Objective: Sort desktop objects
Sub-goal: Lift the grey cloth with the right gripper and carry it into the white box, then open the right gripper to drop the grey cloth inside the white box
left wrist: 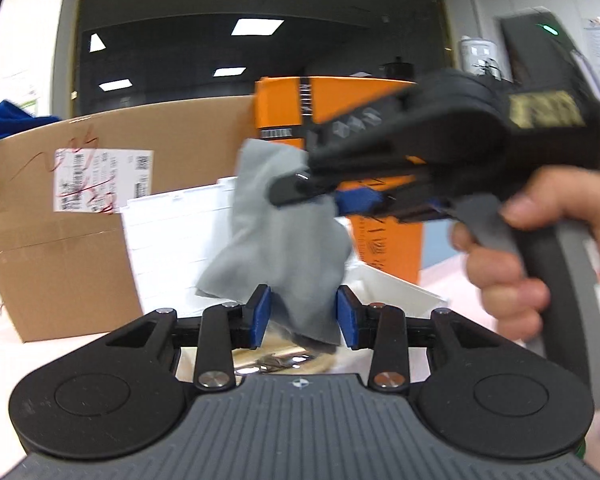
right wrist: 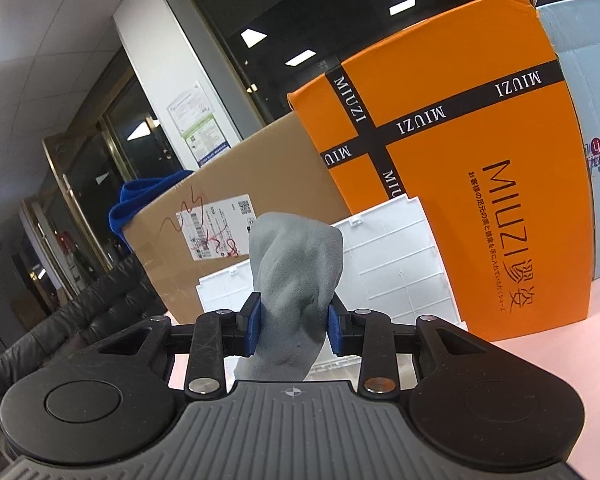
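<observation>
The soft grey knitted sock (right wrist: 296, 300) stands between the blue pads (right wrist: 251, 330) of the right claw (right wrist: 293, 330), which is closed most of the way and pinches the fabric at its middle; the rounded end of the sock rises toward twelve o'clock above the pads and the rest hangs below toward six o'clock. In the left wrist view the same grey sock (left wrist: 278, 240) hangs in the air from the right claw (left wrist: 320, 196), which comes in from three o'clock in a person's hand (left wrist: 540, 252). The sock's lower end drops into the gap of the left claw (left wrist: 303, 318), whose blue pads (left wrist: 262, 316) stand partly open at either side of the fabric; whether they touch it I cannot tell. Behind the sock, at about one o'clock, stands a tall orange cardboard box (right wrist: 460, 168) crossed by black bands printed "MIUZI", with "MIUZI" again in large black letters down its face beside a line of small Japanese script too fine to read. A ribbed white plastic bin (right wrist: 388, 264) stands in front of it, and at ten o'clock a brown corrugated cardboard box (right wrist: 236, 184) carries a white shipping label (right wrist: 216, 230) with barcodes and red pen scrawl, its text too small to read. A blue cloth (right wrist: 140, 204) lies over that box's far end. The pale pink table (right wrist: 560, 360) carries the boxes.
</observation>
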`<state>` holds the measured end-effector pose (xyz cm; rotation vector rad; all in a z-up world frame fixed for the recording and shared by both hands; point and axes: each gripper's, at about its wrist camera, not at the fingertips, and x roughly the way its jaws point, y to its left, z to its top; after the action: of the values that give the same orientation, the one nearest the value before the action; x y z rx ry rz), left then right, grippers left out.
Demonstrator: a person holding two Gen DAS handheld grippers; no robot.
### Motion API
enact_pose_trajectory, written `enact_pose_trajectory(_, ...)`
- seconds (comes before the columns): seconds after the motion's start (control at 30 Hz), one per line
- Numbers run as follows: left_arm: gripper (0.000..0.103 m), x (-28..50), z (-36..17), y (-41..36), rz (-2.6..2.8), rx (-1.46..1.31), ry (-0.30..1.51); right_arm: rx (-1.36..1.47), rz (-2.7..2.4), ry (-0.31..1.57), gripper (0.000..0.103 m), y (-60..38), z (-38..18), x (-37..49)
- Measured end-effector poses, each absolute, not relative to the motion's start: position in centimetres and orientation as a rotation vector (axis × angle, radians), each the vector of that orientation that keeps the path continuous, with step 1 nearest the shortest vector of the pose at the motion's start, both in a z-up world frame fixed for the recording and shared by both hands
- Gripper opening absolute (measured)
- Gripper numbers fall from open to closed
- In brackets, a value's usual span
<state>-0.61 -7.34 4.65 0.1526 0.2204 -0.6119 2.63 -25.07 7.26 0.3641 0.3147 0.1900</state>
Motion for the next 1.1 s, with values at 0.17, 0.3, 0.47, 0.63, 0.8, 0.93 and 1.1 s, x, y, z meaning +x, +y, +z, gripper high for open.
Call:
enact_pose_trajectory(0.17,0.033,0.2,4.5,-6.0,-0.562,0.150,0.241,0.308,0.155,0.381,0.030,-25.0,7.2,2.5)
enact_pose_trajectory(0.3,0.033,0.8,4.3,-5.3,-0.547,0.143,0.261,0.241,0.136,0.424,0.031,-24.4,6.6,2.3)
enact_pose_trajectory(0.47,0.033,1.6,4.1,-5.2,-0.545,0.134,0.281,0.153,0.099,0.467,0.033,-23.5,6.1,2.1)
enact_pose_trajectory(0.63,0.033,1.4,4.1,-5.1,-0.570,0.139,0.292,0.041,0.041,0.497,0.045,-22.8,5.8,1.8)
enact_pose_trajectory(0.8,0.033,1.8,3.8,-4.9,-0.559,0.141,0.304,-0.007,0.009,0.509,0.068,-22.5,6.1,1.9)
enact_pose_trajectory(0.93,0.039,2.0,4.0,-4.5,-0.546,0.128,0.302,-0.007,0.007,0.492,0.074,-23.0,6.7,1.9)
enact_pose_trajectory(1.1,0.045,1.9,4.3,-3.9,-0.533,0.125,0.297,0.023,0.012,0.473,0.074,-24.3,7.2,1.6)
